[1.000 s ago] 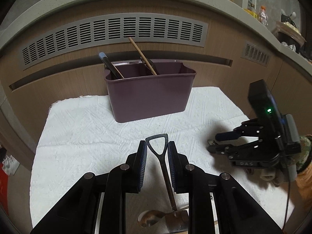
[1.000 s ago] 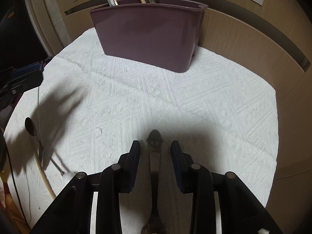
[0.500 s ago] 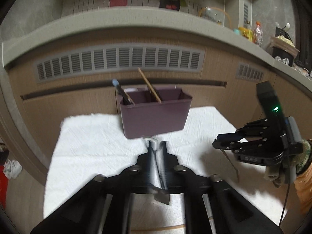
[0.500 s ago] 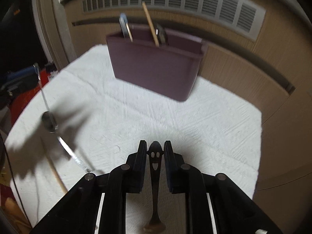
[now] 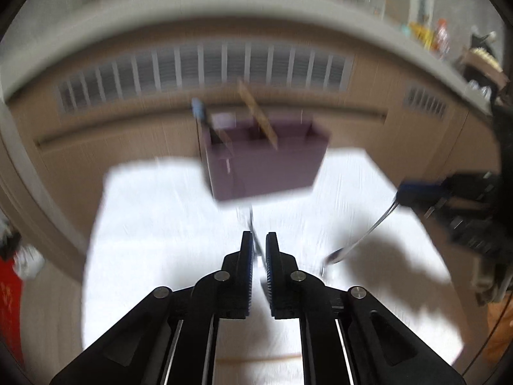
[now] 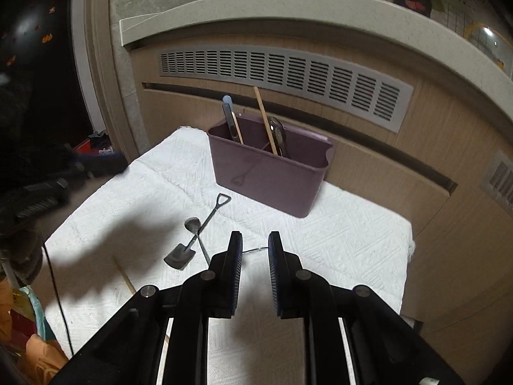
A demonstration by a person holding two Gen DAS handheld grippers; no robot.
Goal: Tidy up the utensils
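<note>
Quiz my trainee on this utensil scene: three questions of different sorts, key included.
1. True or false: the purple plastic bin stands on the white textured towel.
2. In the right wrist view, the dark shovel-shaped spoon lies: A) inside the bin; B) on the towel, across a round metal spoon; C) on the countertop.
3. Which pale wooden utensil sticks up out of the bin?
Key: 1 true; 2 B; 3 wooden chopstick.
</note>
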